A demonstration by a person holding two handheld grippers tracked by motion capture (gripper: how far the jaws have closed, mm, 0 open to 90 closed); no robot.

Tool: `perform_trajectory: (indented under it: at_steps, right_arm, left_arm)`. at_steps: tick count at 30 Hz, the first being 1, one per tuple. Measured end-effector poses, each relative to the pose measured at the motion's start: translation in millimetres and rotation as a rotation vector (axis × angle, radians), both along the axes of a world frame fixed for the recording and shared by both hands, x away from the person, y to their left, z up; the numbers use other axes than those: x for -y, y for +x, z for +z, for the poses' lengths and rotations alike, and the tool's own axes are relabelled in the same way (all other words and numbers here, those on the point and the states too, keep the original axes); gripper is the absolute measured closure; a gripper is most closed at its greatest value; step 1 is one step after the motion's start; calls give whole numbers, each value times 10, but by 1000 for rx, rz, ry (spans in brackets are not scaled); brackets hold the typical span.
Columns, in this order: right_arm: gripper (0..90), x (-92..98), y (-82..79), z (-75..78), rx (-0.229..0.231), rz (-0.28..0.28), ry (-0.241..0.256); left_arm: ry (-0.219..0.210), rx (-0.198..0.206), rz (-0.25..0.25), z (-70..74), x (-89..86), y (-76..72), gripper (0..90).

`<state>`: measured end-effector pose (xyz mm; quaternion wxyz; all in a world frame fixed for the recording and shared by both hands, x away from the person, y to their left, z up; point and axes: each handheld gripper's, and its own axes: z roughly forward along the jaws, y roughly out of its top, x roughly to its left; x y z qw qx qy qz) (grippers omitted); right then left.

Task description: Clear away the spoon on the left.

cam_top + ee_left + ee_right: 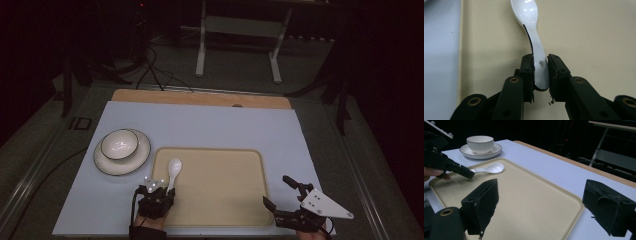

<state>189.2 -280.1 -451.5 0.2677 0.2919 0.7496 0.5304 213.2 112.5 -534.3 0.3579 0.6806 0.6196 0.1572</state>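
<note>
Spoon (pixel 174 170) is white, lying at the left end of the beige tray (pixel 225 210), lower centre of the high view, bowl end pointing up-frame. Left tongs (pixel 541 65) are clamped on its handle: in the left gripper view both black jaws press the handle's sides near the small hole at its end. From the right gripper view the spoon (pixel 489 168) sits just above the tray surface or on it; cannot tell which.

Right tongs (pixel 280 192) are at the lower right of the high view, over the tray's right corner, jaws spread wide with nothing between them. The right gripper view confirms the big gap.

Bowl (pixel 119 144) stands on a plate (pixel 106 164), just left of the tray, on the pale blue worktop (pixel 210 127). Both white with dark rims.
</note>
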Motion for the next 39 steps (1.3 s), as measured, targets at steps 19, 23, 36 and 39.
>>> perform_trajectory:
  at_steps: [19,23,36,39]
  right_arm:
    - [136,0,7,-3,-3,4,-1]
    - [136,2,8,-4,-4,2,1]
    - [136,2,12,-7,-4,3,1]
    - [136,1,12,-7,-4,4,1]
  left_arm:
    - [32,-10,-29,48,33,28,579]
    - [29,10,-56,184,21,14,538]
    - [24,59,-252,423,-47,83,22]
    - [7,86,-291,431,-68,99,7]
